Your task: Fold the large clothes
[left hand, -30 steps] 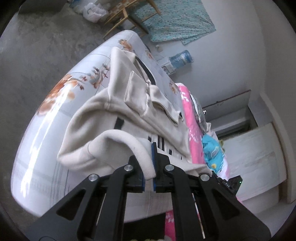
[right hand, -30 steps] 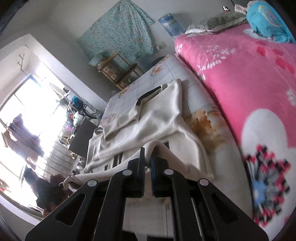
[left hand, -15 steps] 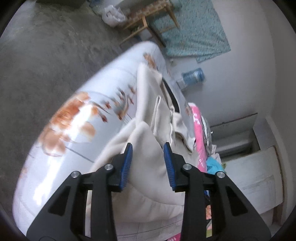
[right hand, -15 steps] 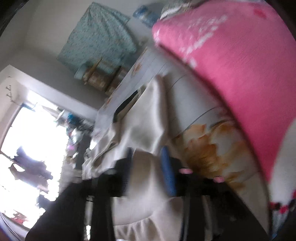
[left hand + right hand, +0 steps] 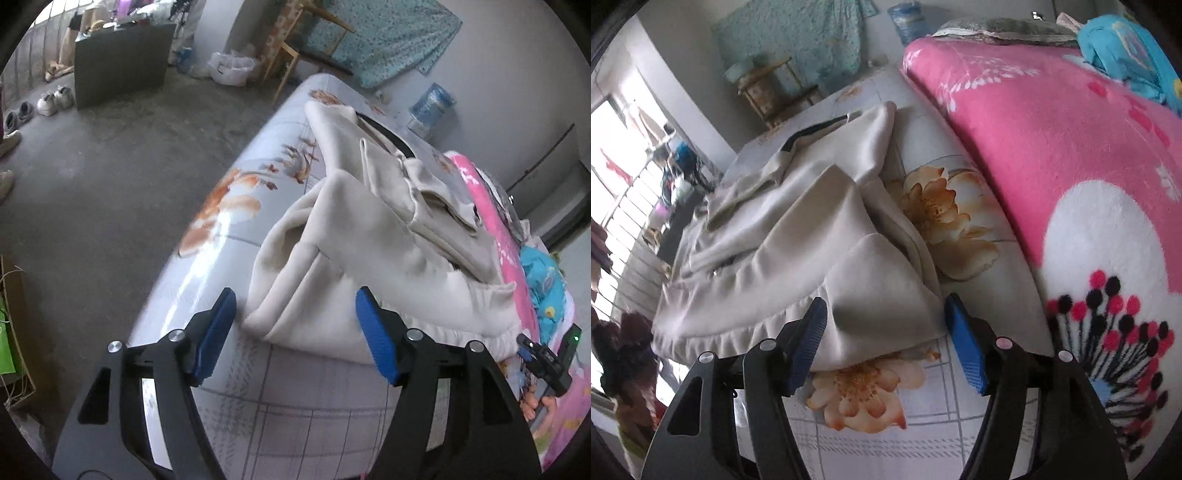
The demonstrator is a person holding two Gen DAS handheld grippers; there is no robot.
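The cream garment (image 5: 369,236) is shown bunched on the flowered bed sheet (image 5: 236,192), its long axis running from the lower centre toward the upper centre of each view. Its near folded edge lies directly ahead of both tongs. The left tongs (image 5: 295,332) and right tongs (image 5: 884,341) have just been opening; cloth lies between the blue pads untouched, released. Neither is judged nearer. A pink blanket (image 5: 1052,122) lies to the right.
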